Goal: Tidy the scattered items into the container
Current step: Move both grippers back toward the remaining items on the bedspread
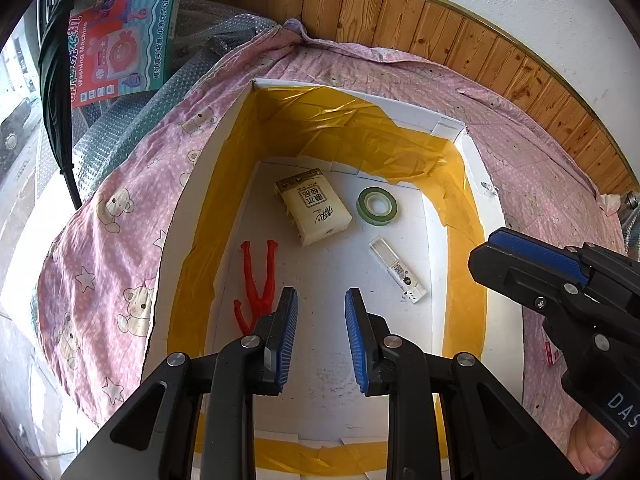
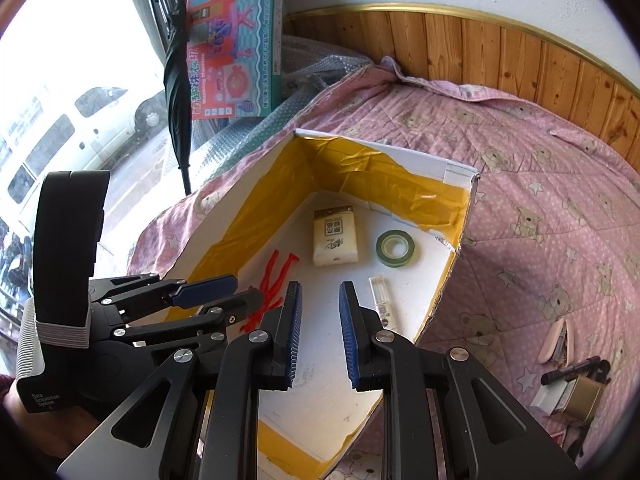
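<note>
Box point(image 1: 200, 184) of white board, lined along its walls with yellow tape, lies open on a pink bear-print bedspread point(image 1: 108, 248), and both grippers hang over it with nothing between their fingers.

Left gripper point(image 1: 321, 340) has its blue pads parted to a middling gap, aimed down at the bare white floor of the box. Just beyond its left finger lies a red plastic figure point(image 1: 260, 280), partly hidden by that finger. Farther in sit a cream tissue pack point(image 1: 314, 210), a green tape roll point(image 1: 377, 205) beside it, and a small clear case point(image 1: 396, 270) nearer the right wall.

Right gripper point(image 2: 320, 336) is likewise parted and empty, held above the near end of the box point(image 2: 400, 168). In its view the left gripper point(image 2: 224, 292) reaches in from the left, over the red figure point(image 2: 276, 276). The tissue pack point(image 2: 335, 238), tape roll point(image 2: 397, 248) and clear case point(image 2: 382, 300) rest apart from one another on the box floor.

Outside the box, on the bedspread point(image 2: 540, 160) to the right, lie a pink case point(image 2: 556, 340), a dark pen point(image 2: 572, 370), and a gold tin point(image 2: 582, 398) touching a small white carton point(image 2: 548, 398). A toy washing-machine carton point(image 2: 236, 40) and a folded umbrella point(image 2: 176, 80) stand by the window, behind the bed's far corner. Wood panelling point(image 2: 480, 48) runs along the wall.
</note>
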`<control>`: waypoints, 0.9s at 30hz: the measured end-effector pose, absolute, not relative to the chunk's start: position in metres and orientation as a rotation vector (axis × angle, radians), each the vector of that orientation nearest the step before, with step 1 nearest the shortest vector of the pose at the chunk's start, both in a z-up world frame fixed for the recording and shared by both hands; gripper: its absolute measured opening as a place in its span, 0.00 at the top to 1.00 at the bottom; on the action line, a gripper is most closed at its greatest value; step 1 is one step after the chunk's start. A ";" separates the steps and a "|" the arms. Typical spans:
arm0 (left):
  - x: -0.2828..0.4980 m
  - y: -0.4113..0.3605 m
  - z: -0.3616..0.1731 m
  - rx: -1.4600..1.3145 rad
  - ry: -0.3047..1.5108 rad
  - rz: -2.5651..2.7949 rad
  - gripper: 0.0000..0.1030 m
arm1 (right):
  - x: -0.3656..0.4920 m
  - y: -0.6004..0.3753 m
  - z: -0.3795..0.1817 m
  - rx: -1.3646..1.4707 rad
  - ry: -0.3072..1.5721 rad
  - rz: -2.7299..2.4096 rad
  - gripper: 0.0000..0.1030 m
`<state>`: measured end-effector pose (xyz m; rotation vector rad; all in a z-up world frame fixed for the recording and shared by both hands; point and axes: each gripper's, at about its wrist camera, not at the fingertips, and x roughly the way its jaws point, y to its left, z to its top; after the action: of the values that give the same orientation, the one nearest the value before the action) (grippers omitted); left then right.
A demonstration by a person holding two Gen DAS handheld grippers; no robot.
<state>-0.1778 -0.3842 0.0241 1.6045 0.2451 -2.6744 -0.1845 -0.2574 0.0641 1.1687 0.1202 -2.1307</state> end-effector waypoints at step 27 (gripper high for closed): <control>-0.118 -0.343 0.059 1.526 0.259 -2.797 0.74 | -0.113 -0.209 0.077 1.116 0.035 -2.176 0.80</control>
<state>-0.1181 -0.3429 0.0587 1.5261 0.2592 -2.7967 -0.1130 -0.2091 0.0770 1.1160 0.0346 -2.1761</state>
